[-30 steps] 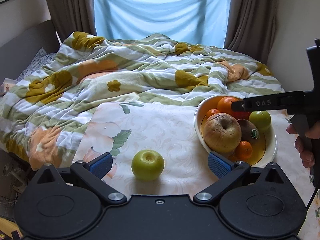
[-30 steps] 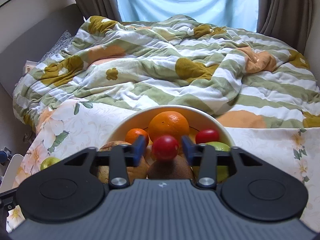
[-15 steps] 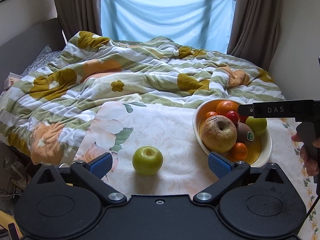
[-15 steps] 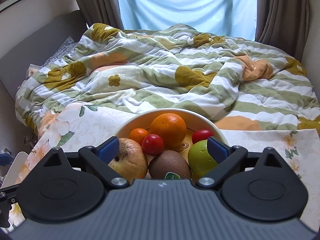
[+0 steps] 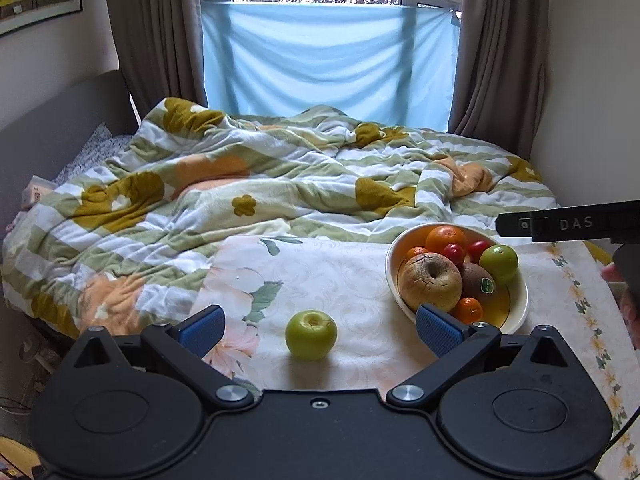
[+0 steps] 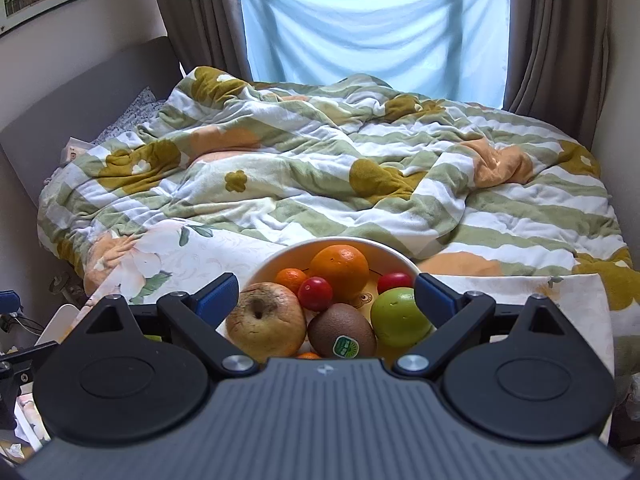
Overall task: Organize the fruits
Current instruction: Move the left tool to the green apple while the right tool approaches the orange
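One green apple point(image 5: 311, 335) lies alone on the floral cloth point(image 5: 344, 280), near the camera and left of the bowl point(image 5: 518, 308), clear of it. The cream bowl stands on the same cloth at the right and holds the rest of the fruit: a large wrinkled brown apple point(image 6: 266, 327) at its near left, a kiwi point(image 6: 342, 335) with a green sticker just right of that, a second green apple point(image 6: 400, 317) at the near right, an orange point(image 6: 339, 267) at the far side, a small mandarin point(image 6: 291, 279) left of the orange, and two red cherry tomatoes point(image 6: 315, 293), one touching the orange's near side and the other further right. Another small mandarin point(image 5: 467, 310) sits at the near edge of the bowl, below the brown apple.

The left gripper point(image 5: 318, 330) hangs with its blue pads wide apart and nothing clamped; the lone green apple shows between them but further off, untouched. The right gripper point(image 6: 326, 298) hovers over the near side of the bowl, its jaws having just been opening and now spread wide, no fruit pressed between them. In the left view its black body juts in from the right above the bowl, with part of a hand point(image 5: 624, 296) at the edge.

Beyond the cloth a rumpled striped, flowered quilt point(image 5: 280, 184) covers the bed, and past it a blue sheet point(image 5: 328, 60) hangs across the window between brown curtains point(image 5: 160, 40).
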The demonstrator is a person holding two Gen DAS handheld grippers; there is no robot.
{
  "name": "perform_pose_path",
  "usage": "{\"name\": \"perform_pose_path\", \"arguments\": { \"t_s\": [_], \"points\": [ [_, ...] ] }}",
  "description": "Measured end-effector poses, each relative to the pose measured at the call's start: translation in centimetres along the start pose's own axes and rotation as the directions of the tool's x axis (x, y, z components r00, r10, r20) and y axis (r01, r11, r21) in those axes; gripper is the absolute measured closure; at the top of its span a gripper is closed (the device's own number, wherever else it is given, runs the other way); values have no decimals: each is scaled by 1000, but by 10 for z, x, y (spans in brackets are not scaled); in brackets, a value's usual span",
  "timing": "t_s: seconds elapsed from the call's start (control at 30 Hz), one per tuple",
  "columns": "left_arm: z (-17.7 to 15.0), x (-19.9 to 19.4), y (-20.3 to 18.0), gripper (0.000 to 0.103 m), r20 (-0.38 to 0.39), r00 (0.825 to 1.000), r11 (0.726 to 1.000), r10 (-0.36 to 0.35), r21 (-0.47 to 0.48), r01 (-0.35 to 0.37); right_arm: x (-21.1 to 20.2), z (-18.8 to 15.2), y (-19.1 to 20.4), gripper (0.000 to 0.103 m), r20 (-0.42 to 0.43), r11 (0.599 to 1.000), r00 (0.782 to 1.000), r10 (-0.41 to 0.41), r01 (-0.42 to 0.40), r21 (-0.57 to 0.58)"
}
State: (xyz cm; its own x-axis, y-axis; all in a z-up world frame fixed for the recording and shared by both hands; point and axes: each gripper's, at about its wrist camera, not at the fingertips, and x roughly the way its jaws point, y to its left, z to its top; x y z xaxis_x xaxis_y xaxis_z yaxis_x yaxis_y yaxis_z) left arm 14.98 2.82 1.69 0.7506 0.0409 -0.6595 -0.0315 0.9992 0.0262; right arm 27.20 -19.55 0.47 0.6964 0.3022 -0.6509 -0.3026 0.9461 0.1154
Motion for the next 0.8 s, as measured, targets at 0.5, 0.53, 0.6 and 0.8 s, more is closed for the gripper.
{"name": "perform_pose_path", "arguments": {
  "t_s": [0.5,0.53,0.6,0.8],
  "points": [
    [-15,-14,43,0,-17,986,979,-165,119,165,-71,-36,47,0,-10,981,984,-176,176,76],
    [-16,-12,47,0,-21,985,976,-174,131,175,-74,-42,53,0,-13,978,981,-193,193,77],
    [-17,-6,52,0,-34,980,968,-196,151,199,-79,-52,64,0,-20,971,974,-224,225,77],
    [-19,22,65,0,-77,964,937,-256,224,267,-83,-80,88,0,-55,954,962,-267,272,130]
  ]
}}
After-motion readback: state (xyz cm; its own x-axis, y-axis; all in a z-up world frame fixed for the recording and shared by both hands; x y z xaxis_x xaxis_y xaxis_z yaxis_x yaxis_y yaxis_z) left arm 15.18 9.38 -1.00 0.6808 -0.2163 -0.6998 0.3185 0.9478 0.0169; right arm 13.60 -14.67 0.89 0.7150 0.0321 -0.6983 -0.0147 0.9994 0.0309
